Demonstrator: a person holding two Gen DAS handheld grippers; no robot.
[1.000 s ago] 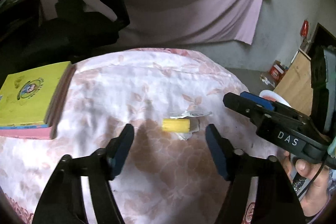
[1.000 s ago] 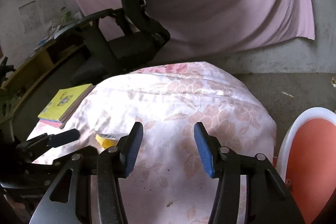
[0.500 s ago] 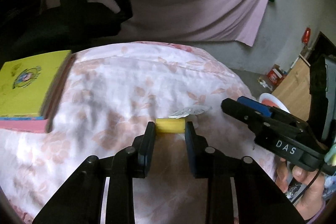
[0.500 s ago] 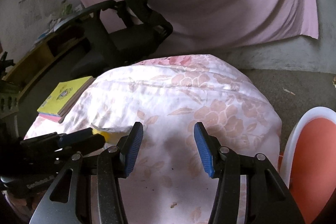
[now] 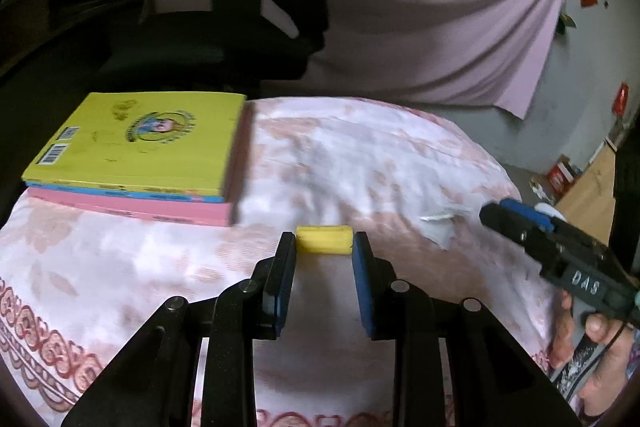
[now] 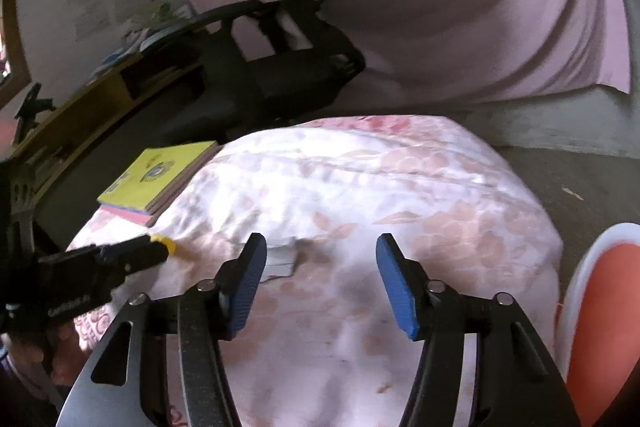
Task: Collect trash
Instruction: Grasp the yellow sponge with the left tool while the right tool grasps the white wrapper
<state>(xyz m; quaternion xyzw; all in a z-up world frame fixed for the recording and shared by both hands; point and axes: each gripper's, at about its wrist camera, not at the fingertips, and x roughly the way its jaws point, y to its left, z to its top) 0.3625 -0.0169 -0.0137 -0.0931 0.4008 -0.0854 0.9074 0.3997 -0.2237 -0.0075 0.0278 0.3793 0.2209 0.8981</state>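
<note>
Left claw clamped on yellow piece, mid-frame; right claw opening, empty, near wrapper. Advice: keep squeeze firm, carry level to bin.

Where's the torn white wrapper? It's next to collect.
In the right wrist view, the white wrapper lies on the floral cloth beside the right tongs' left finger; those tongs are opening, empty.

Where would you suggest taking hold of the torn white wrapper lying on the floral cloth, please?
Take the torn white wrapper by its raised, curled edge, coming from above with the right tool, whose jaws are opening with nothing between them. It lies nearly flat on the floral cloth, so only the lifted edge offers anything to pinch. The left tool already holds the yellow piece.
</note>
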